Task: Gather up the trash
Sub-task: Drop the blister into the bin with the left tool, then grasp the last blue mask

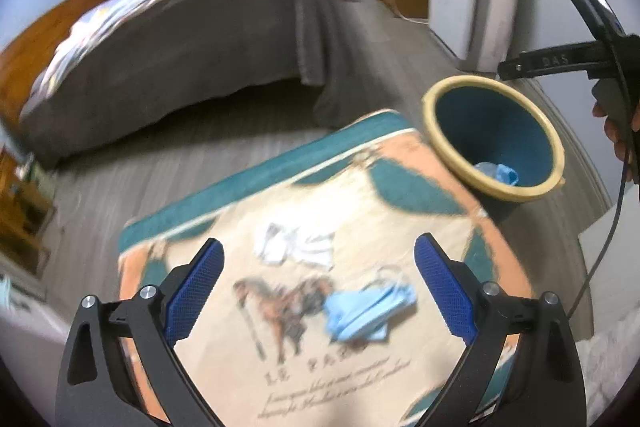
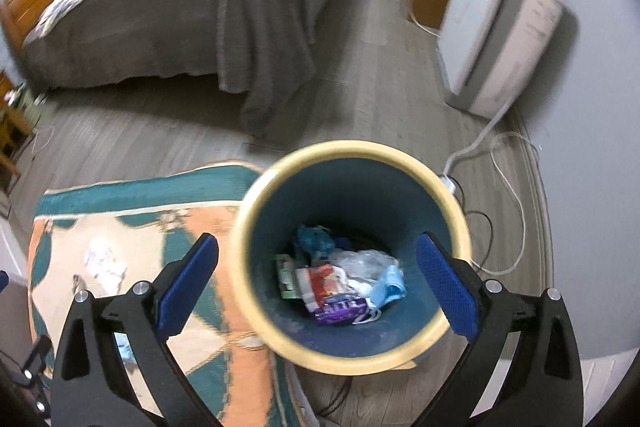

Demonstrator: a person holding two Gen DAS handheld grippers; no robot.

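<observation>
A light blue face mask (image 1: pixel 366 311) and a crumpled white tissue (image 1: pixel 296 245) lie on a rug with a horse picture (image 1: pixel 304 355). My left gripper (image 1: pixel 318 293) is open above the rug, the mask between its blue pads. A teal bin with a cream rim (image 1: pixel 496 139) stands off the rug's right corner. My right gripper (image 2: pixel 318 291) is open and empty above the bin (image 2: pixel 352 255), which holds wrappers, plastic and a blue mask (image 2: pixel 388 287). The tissue shows blurred in the right wrist view (image 2: pixel 102 263). The right gripper's body shows in the left wrist view (image 1: pixel 576 59).
A bed with a grey cover (image 1: pixel 192 39) stands beyond the rug. A white appliance (image 2: pixel 500 23) stands by the right wall, with its cable and a power strip (image 2: pixel 450 183) on the floor behind the bin. Wooden furniture (image 1: pixel 24 211) is at the left.
</observation>
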